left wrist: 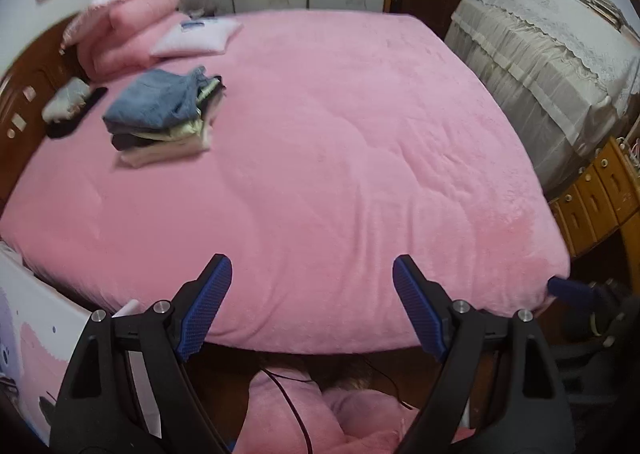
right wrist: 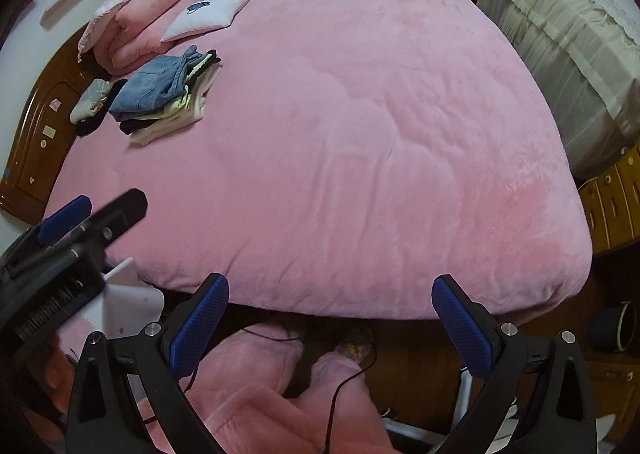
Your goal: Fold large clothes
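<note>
Grippers both spread wide, empty: left gripper [left wrist: 312, 304], right gripper [right wrist: 330, 320]. Folded stack of clothes, blue denim topmost [left wrist: 162, 114], on fuzzy pink bedspread [left wrist: 320, 158]. Dark round tub [right wrist: 612, 328], possibly a bin, only in right view.

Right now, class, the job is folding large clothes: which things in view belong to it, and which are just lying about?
Belongs to the job:
stack of folded clothes
pink bed, the work surface
left gripper, open
right gripper, open

Just lying about:
white pillow
folded pink quilt
covered furniture
wooden drawers
</note>
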Motion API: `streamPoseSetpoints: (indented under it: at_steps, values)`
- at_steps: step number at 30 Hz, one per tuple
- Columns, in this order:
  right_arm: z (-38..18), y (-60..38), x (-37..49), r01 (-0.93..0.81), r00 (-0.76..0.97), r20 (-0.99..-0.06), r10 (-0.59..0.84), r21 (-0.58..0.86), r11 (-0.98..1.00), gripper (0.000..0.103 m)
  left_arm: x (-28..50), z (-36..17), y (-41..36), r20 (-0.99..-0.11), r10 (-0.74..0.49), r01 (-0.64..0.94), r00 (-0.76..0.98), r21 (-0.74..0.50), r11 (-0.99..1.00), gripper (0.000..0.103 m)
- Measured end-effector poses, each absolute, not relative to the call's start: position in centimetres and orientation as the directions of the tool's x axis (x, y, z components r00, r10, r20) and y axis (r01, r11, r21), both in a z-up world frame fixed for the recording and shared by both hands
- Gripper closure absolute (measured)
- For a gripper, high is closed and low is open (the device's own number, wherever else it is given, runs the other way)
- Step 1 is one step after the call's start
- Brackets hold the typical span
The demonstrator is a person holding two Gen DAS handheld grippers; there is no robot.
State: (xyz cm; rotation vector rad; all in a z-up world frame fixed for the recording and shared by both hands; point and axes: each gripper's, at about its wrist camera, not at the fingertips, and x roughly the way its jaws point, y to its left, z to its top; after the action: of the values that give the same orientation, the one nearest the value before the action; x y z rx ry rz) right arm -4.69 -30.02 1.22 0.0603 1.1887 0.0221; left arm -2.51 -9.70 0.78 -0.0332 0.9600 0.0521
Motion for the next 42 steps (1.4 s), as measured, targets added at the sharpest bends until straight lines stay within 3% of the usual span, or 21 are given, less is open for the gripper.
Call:
streamPoseSetpoints:
  at_steps: [3,10,23,26,42]
  values:
    - [0.3,-29.3,-5.1,0.013,0.398,-0.917,-0.009,-0.004,1.0,0.0,-2.6,-0.5,-7.8,-0.854,0.014,-0.106,0.52,-0.048,0.993,0.023]
    - [-1.1,-29.7,-5.7,0.027,0.425,-0.905,-0.007,0.005,1.0,0.0,-3.2,-1.6,-3.9,-0.884,0.012,-0.216,0.468,-0.102,0.971,0.023]
    - [0.4,-29.8,-4.8,0.01,0.468,-0.884,-0.007,-0.003,1.0,0.0,-2.1,-0.4,-4.9,-0.867,0.054,-0.18,0.495,-0.041,0.983,0.015]
    - [0.7,-29.5,-4.5,0.004,0.477,-0.879,-0.017,-0.018,1.0,0.0,-1.9,-0.2,-5.5,-0.863,0.059,-0.161,0.503,-0.026,0.987,0.001]
    - [1.5,-30.8,-4.0,0.033,0.487,-0.873,-0.03,-0.016,0.999,0.0,-0.7,0.1,-7.8,-0.859,0.046,-0.082,0.511,0.005,0.997,0.001]
